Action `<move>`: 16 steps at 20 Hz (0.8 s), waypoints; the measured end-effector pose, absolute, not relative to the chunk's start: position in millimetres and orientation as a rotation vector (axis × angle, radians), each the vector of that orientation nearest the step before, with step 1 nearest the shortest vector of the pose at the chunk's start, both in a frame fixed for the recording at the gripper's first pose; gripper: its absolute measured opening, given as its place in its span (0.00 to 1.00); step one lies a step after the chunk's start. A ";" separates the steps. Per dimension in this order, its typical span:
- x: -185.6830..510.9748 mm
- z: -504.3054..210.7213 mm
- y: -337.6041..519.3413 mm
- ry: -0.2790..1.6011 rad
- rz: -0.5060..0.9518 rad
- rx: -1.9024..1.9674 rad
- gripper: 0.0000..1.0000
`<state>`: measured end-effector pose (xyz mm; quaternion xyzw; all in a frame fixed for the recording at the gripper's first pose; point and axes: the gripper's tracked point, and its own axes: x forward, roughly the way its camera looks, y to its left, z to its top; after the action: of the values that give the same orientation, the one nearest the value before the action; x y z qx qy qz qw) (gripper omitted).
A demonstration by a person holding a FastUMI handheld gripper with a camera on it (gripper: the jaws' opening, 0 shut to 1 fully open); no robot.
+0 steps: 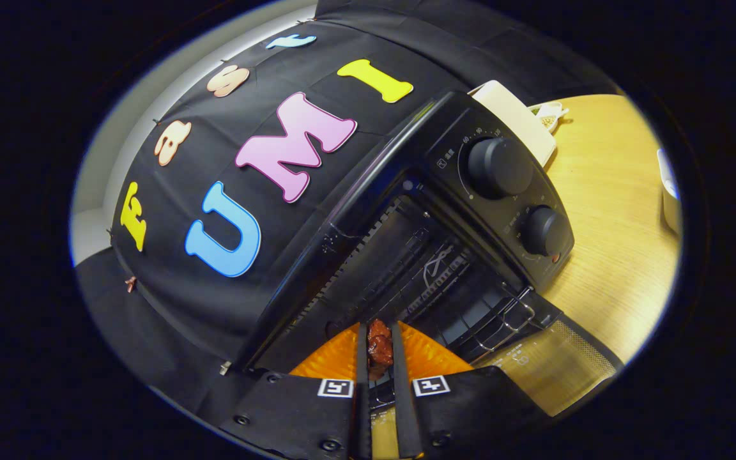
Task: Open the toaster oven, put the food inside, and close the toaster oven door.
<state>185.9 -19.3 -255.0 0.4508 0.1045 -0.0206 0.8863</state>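
Reddish-brown glazed meat chunk (380,348) pinched between tongs (380,358), both fingers pressing it, just ahead of open black toaster oven (368,211) on light wooden table (617,217). Glass door (553,364) lowered; wire rack (502,322) inside. Dial (499,167) markings too small to read.

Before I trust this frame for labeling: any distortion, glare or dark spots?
Gripper view: fisheye bends and tilts the toaster oven; its cavity is dim, rack barely lit; soft sheen on the open glass door; the food, gripped by the gripper, stays sharp.
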 end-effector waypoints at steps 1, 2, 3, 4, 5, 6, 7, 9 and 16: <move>183.7 -256.6 -20.9 0.220 -0.047 0.897 0.27; 181.5 -253.6 -25.5 0.221 -0.042 0.866 0.49; 178.6 -249.2 -29.5 0.217 -0.038 0.834 0.56; 174.5 -244.8 -33.2 0.212 -0.035 0.797 0.69; 171.6 -244.0 -35.1 0.220 -0.029 0.756 0.83; 168.3 -243.0 -35.3 0.234 -0.021 0.720 0.97; 161.9 -243.7 -34.0 0.246 -0.012 0.689 0.97; 144.4 -246.8 -29.7 0.283 0.000 0.620 0.98; 77.0 -252.5 -6.0 0.464 0.039 0.353 0.98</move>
<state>77.0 -6.0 -252.5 0.1742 0.2289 0.0192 0.9576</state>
